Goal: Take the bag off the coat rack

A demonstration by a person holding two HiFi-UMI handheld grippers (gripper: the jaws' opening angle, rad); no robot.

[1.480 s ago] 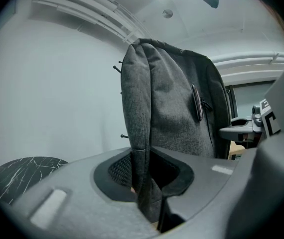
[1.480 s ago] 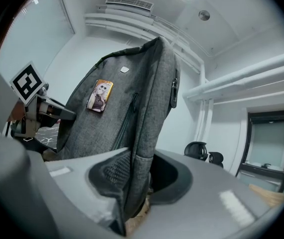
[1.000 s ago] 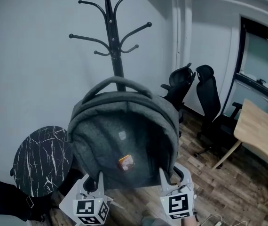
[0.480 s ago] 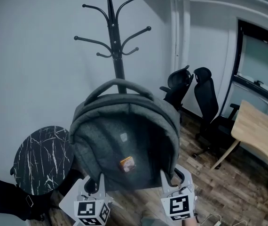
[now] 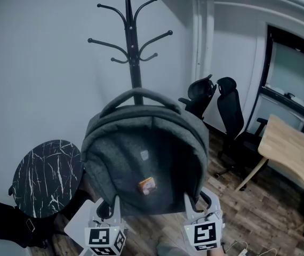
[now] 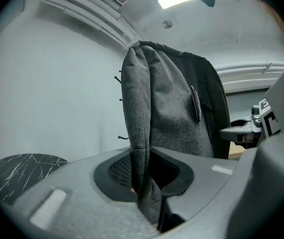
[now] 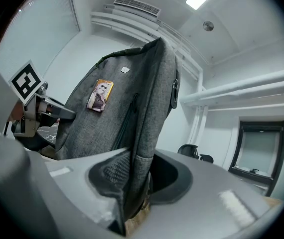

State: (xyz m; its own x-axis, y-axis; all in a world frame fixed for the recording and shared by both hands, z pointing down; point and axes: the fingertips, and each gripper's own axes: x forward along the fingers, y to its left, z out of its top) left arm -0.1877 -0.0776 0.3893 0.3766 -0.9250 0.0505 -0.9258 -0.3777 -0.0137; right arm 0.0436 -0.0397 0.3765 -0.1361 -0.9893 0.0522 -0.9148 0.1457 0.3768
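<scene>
Two tools grip the grey bag (image 5: 144,143) mid-frame: left gripper (image 6: 144,185) and right gripper (image 7: 132,185) each pinched nearly shut on a lower side; coat rack (image 5: 133,52) upper centre

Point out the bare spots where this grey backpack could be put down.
The round black marble-top table, left of the grey fabric backpack, shows a bare top. The wood-plank floor between the backpack and the light wooden desk is open too. It is crowded farther back, around the two black office chairs and the desk's legs.
</scene>
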